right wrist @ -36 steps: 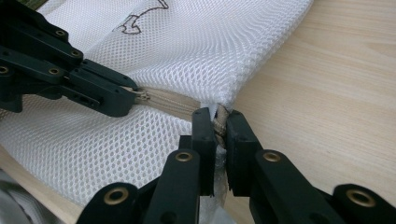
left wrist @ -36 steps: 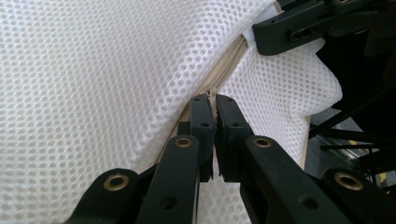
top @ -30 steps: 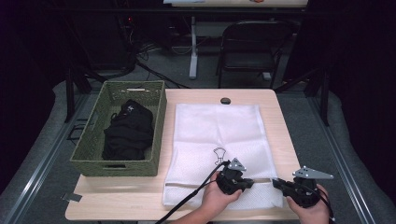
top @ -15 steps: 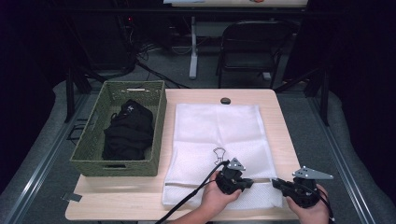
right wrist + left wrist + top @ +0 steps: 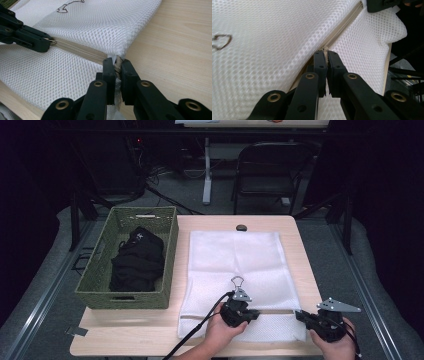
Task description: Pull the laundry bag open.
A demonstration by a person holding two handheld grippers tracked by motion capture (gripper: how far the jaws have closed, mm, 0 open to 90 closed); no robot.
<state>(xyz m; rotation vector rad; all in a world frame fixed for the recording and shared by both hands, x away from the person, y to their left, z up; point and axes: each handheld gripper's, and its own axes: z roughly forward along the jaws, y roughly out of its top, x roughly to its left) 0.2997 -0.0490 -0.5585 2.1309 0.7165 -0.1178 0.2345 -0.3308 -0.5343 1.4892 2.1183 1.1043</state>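
White mesh laundry bag (image 5: 235, 270) spread flat across the middle of the pale wooden table (image 5: 300, 250) in the high view, zipper (image 5: 270, 311) running across its lower part. At lower centre, left gripper (image 5: 252, 312) pinched shut on the zipper pull, roughly midway along the track. At lower right, right gripper (image 5: 300, 315) clamped on the bag's corner where the zipper ends; probably an anchor, keeping the mesh taut so the slider can travel without bunching the fabric. Green woven basket (image 5: 95, 270) at left, black clothes (image 5: 137, 260) piled inside, likely waiting to go into the bag once opened. Small dark object (image 5: 241, 227) near the table's far edge, too small to identify.

Left gripper view: black jaws meeting at centre frame, left gripper (image 5: 326, 53) closed tight on the small metal zipper pull (image 5: 326, 48), beige zipper tape (image 5: 344, 25) climbing toward the upper right, where part of the other gripper sits.

Right gripper view: right gripper (image 5: 117, 61) at centre, jaws shut on the beige end of the zipper tape (image 5: 118, 65) and the mesh corner, bare wood at right. At upper left, left gripper (image 5: 47, 42) gripping the brass-coloured pull (image 5: 52, 41). Zipper between the two looks closed, so opening seems barely begun.
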